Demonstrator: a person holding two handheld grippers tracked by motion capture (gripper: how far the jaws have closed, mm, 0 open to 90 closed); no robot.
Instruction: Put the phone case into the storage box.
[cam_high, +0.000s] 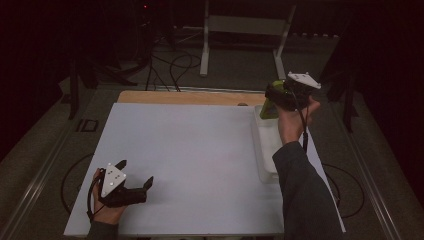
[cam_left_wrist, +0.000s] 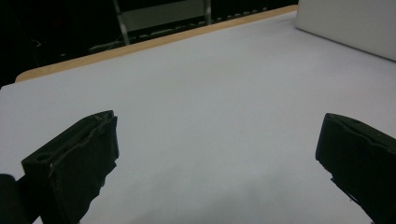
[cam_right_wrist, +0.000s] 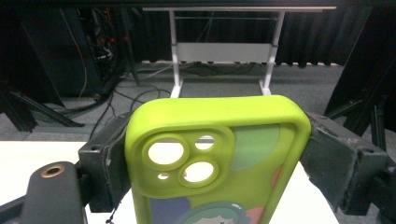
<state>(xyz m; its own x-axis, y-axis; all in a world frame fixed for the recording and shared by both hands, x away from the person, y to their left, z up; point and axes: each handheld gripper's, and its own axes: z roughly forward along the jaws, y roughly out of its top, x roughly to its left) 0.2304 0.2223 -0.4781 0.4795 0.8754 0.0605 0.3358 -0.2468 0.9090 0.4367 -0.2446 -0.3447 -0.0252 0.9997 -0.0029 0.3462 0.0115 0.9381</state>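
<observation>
A lime-green phone case (cam_right_wrist: 219, 154) with camera cut-outs and a cartoon print stands upright between the jaws of my right gripper (cam_right_wrist: 215, 154), which is shut on its two long sides. In the high view that gripper (cam_high: 280, 95) holds the phone case (cam_high: 268, 109) raised above the far end of a white tray (cam_high: 265, 150) at the table's right side. My left gripper (cam_high: 135, 172) rests low over the white table's near left corner, jaws spread wide with nothing between them. In its own view its two black fingers (cam_left_wrist: 74, 163) frame bare white tabletop (cam_left_wrist: 210, 93).
The white board (cam_high: 185, 155) covers a wooden table whose far edge (cam_high: 190, 97) shows as a tan strip. The tray's white wall (cam_left_wrist: 350, 23) stands far right in the left gripper view. Beyond the table are a white metal stand (cam_high: 245, 30) and floor cables (cam_high: 170, 65).
</observation>
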